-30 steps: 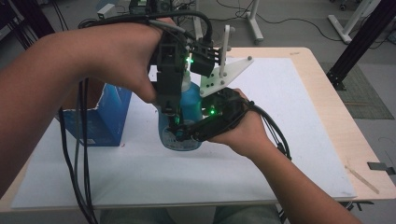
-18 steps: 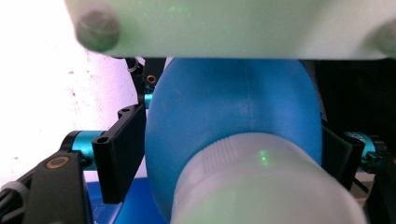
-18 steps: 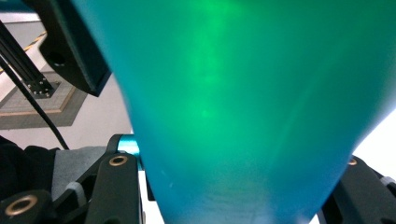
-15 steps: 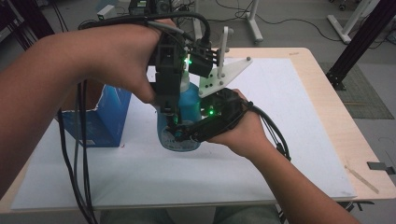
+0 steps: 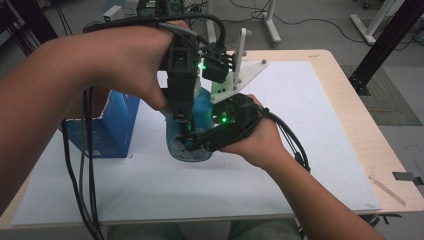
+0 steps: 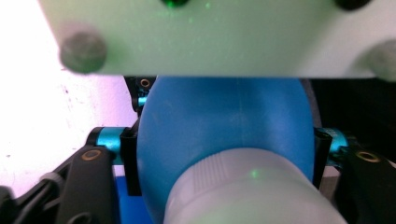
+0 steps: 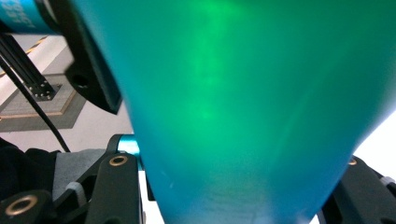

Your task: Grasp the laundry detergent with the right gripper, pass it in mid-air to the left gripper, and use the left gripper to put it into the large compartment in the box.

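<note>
The left hand-held gripper (image 5: 186, 131) comes down from the upper left of the high view, pointing downward, and its jaws have just been closing with the blue bottle (image 5: 192, 127) between them. In the left gripper view the black pads (image 6: 130, 161) press on both flanks of the bottle's (image 6: 224, 126) rounded blue shoulder, one at the left edge and one at the right, with the pale ribbed cap (image 6: 252, 191) rising from the bottom centre of that frame. So the left hand-held gripper (image 6: 224, 158) is clamped on the bottle just past its cap.

The right hand-held gripper (image 5: 200, 144) reaches in from the lower right of the high view, lying nearly level, and is closed on the lower body of the same bottle. In the right gripper view the bottle (image 7: 243, 102) takes up the middle of the frame, tinted green by a light, and narrows toward the bottom, where the right hand-held gripper's (image 7: 243, 196) two black jaws hug it from either side.

The bottle stands at the centre of the high view on the white sheet (image 5: 300, 150) that covers the wooden counter (image 5: 350, 110). A blue box (image 5: 107, 130) sits to the bottle's left, close beside it. Black cables (image 5: 85, 175) hang from the left hand-held gripper down the left side of the frame.
</note>
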`<state>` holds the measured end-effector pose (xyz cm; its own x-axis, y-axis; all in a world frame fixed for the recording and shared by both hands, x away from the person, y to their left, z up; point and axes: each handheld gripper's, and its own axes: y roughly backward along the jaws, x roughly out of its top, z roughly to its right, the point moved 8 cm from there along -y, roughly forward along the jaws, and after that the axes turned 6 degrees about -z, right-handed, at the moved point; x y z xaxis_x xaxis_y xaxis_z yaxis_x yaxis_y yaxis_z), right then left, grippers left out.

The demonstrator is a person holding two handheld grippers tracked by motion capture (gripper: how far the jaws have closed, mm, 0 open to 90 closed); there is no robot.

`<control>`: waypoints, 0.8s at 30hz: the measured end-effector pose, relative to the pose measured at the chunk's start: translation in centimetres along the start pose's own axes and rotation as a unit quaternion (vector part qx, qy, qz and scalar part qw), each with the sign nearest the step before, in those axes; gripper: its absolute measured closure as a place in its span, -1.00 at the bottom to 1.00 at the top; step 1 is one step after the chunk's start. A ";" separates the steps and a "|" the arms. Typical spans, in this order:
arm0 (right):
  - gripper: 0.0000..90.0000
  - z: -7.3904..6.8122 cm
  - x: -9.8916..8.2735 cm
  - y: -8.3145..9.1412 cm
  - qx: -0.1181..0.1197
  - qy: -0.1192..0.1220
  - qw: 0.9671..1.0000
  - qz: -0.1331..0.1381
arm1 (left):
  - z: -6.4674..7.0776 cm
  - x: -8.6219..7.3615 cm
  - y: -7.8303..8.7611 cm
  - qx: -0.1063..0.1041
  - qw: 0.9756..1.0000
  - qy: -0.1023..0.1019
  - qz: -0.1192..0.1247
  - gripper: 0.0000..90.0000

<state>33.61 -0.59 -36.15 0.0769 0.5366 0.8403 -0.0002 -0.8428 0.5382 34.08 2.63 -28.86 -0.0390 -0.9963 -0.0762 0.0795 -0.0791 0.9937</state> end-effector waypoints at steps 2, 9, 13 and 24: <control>0.02 0.0 0.0 0.0 0.003 -0.001 1.000 0.002 | 0.0 0.0 0.0 0.004 1.000 0.001 -0.001 -0.15; 0.02 -0.1 0.1 -0.1 0.005 0.003 1.000 0.006 | 0.2 -0.2 0.1 0.010 1.000 0.001 -0.014 -0.13; 0.01 -0.1 0.2 0.0 0.001 0.005 1.000 0.008 | 0.2 -0.1 0.2 0.012 1.000 -0.001 -0.012 -0.13; -0.40 -0.2 -0.7 1.5 -0.030 0.013 0.999 0.017 | 0.0 -0.5 0.5 0.006 1.000 0.004 0.001 -0.13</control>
<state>33.35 -2.26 -35.90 0.0507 0.5096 0.8589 -0.0623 -0.8567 0.5120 34.15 3.06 -28.32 -0.0307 -0.9968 -0.0743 0.0679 -0.0763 0.9948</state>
